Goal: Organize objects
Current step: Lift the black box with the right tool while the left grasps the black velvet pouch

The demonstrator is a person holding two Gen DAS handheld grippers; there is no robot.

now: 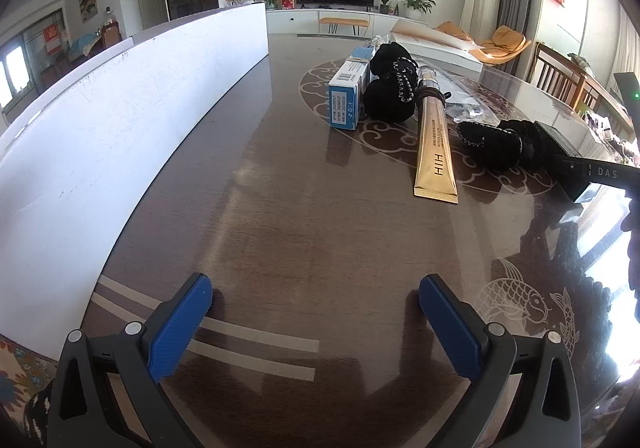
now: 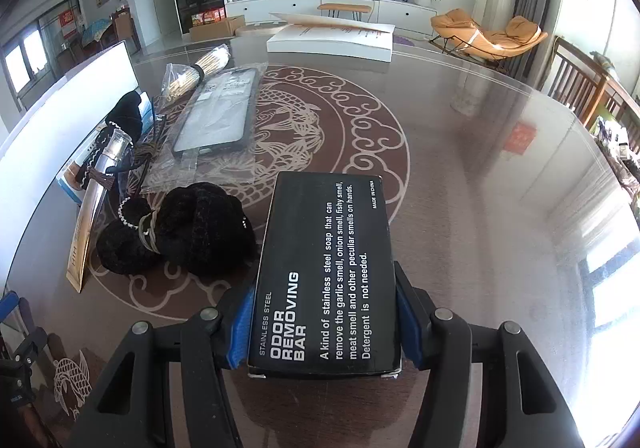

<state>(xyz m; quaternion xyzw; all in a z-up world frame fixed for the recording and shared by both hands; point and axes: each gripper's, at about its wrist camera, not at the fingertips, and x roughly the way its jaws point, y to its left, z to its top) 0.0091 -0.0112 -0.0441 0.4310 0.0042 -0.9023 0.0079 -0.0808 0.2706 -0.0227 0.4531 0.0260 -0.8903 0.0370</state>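
Observation:
My right gripper [image 2: 325,322] is shut on a black box [image 2: 326,268] printed "odor removing bar", its blue pads pressed on the box's two long sides above the brown table. In the left wrist view that box [image 1: 560,142] shows at the right edge. My left gripper [image 1: 314,306] stands open over bare table, nothing between its blue fingers [image 1: 180,322]. Ahead of it lie a gold tube [image 1: 434,146], a blue and white carton [image 1: 348,92] and two black knitted bundles [image 1: 394,82] [image 1: 494,142]. The nearer bundle [image 2: 180,230] lies just left of the held box.
A long white box wall [image 1: 120,120] runs along the table's left side. A clear bag with a black phone case [image 2: 218,112] and a bundle of sticks [image 2: 200,70] lie further back. A white open box [image 2: 332,42] sits at the far edge. Chairs [image 2: 580,76] stand to the right.

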